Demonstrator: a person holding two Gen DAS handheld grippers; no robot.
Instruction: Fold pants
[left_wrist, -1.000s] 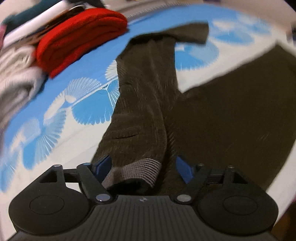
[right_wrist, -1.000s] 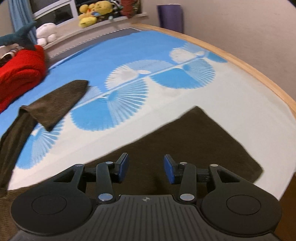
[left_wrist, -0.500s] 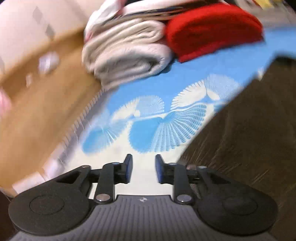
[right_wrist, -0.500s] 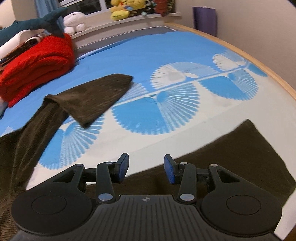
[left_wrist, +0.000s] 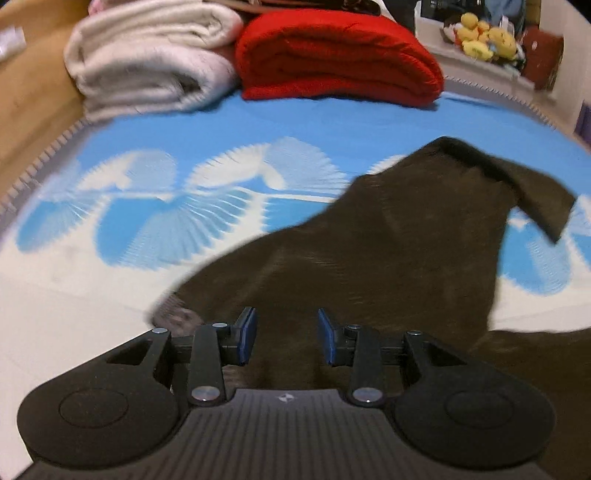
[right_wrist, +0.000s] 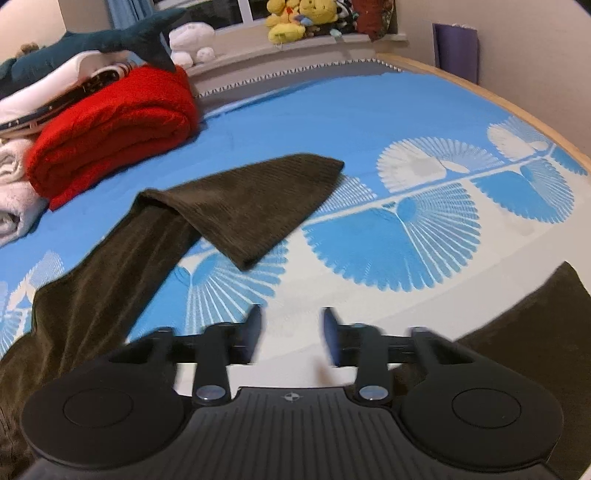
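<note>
A: Since the earlier frame we have swung the left gripper (left_wrist: 284, 336) off the grey-cuffed end of the pants (left_wrist: 388, 251) and round over the dark cloth; the rolled white blanket (left_wrist: 147, 59) and red blanket (left_wrist: 332, 55) now sit across the top of its view.

B: Noted. Its jaws?

A: Narrow gap, opening slightly. Cloth lies under and behind them, but the pads press on nothing we can see.

B: And the right gripper (right_wrist: 291, 336)?

A: We have slid it sideways off the brown cloth, so it hangs over bare bed sheet (right_wrist: 369, 122). Jaws blurred, closing, nothing between them.

B: Where are the pants now?

A: Spread on the sheet. 1 leg runs away from us, its end flopped back over itself in a loose triangle near the red blanket (right_wrist: 110, 133). The other part lies at the lower right of the right view.

B: Why hold both grippers low and near?

A: Our guess: we are lining up on the near edge of the pants, 1 gripper per side, so a fold can go over evenly. That flopped end probably wants flattening first.
</note>
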